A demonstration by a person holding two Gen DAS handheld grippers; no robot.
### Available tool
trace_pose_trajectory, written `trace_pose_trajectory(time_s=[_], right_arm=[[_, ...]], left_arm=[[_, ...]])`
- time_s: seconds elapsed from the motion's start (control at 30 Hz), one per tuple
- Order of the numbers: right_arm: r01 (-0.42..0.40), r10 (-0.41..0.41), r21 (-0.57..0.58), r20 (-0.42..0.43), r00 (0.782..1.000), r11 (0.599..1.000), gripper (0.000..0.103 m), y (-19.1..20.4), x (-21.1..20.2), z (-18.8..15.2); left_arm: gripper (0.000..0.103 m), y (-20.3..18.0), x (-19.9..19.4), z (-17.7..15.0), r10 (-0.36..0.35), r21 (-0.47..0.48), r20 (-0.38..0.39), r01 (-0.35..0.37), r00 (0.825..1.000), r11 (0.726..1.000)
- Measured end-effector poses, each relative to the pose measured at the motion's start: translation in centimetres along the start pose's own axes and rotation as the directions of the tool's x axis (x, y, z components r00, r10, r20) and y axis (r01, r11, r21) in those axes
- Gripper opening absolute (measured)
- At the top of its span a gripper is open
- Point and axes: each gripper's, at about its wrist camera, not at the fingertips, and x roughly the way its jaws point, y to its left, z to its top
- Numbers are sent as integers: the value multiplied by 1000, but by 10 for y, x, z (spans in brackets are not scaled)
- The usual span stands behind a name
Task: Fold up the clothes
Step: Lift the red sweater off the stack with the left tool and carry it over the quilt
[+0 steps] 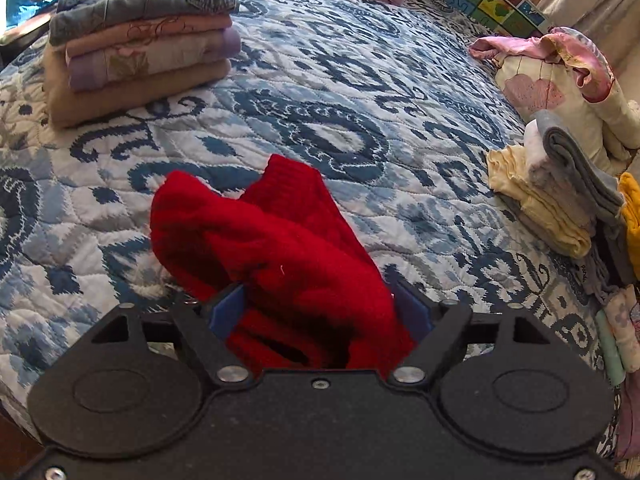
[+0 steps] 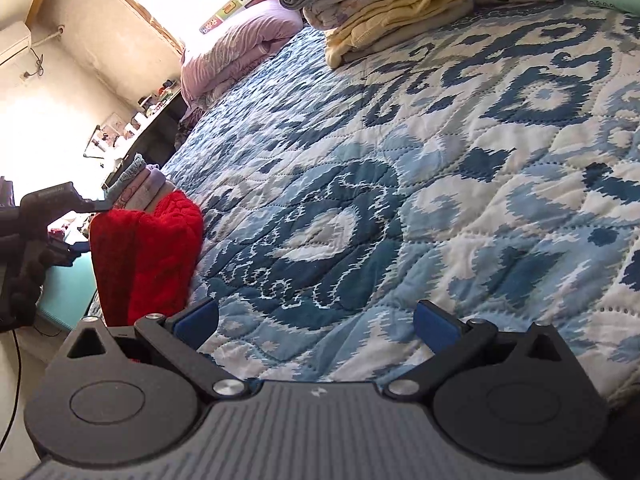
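Note:
A folded red knit garment [image 1: 276, 248] is held between my left gripper's [image 1: 320, 308] blue pads, above the blue patterned quilt [image 1: 320, 92]. The jaws are closed on its thick bundle. In the right wrist view the same red garment [image 2: 148, 256] hangs at the left, with the left gripper [image 2: 76, 236] gripping it from the left. My right gripper [image 2: 316, 324] is open and empty, low over the quilt [image 2: 440, 184].
A stack of folded clothes [image 1: 140, 44] sits at the far left of the bed. Other folded and loose clothes [image 1: 560, 184] lie along the right edge. A purple pillow [image 2: 236, 52] lies at the head. Another folded pile [image 2: 384, 8] shows in the right wrist view.

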Motion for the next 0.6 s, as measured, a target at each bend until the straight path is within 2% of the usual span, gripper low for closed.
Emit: trace_pose_trajectory(time_s=[0.07,0.13,0.17,0.23,0.27,0.3,0.33,0.37,0.47,0.6], right_arm=[[-2,2,5,6,1000,1000,103,-2,1,0],[3,-3,1,7,1000,1000,103,-3,1,-1],[6,-6,-3,7,1000,1000,103,-3,1,-2],[10,-10,-11,7,1000,1000,103,-2,1,-3],[10,-10,-13,7,1000,1000,103,-3,1,-4],[10,-10,-13,7,1000,1000,103,-3,0,-4],[9,-9,-12,8,1000,1000,103,-4,0,-4],[8,-8,-11,8,1000,1000,103,-4,0,-4],[4,-4,-5,11,1000,1000,103,-6,-2,-6],[2,-2,-6,14,1000,1000,103,-7,-3,-6]], left_arm=[[81,4,10,-1,-29,-32,-18,28,999,999],[82,9,24,-1,-2,-57,-32,0,999,998],[85,12,33,-2,9,-67,-44,-12,999,998],[86,22,51,-5,-13,-127,-65,4,998,992],[74,26,54,-6,-29,-145,-57,21,998,989],[53,26,53,-7,-37,-147,-35,32,999,989],[51,25,53,-9,-46,-148,-14,43,999,988],[42,20,49,-9,-49,-126,11,50,999,991],[33,-6,30,-4,-98,-4,86,99,991,995],[29,-54,8,16,-171,110,138,156,976,982]])
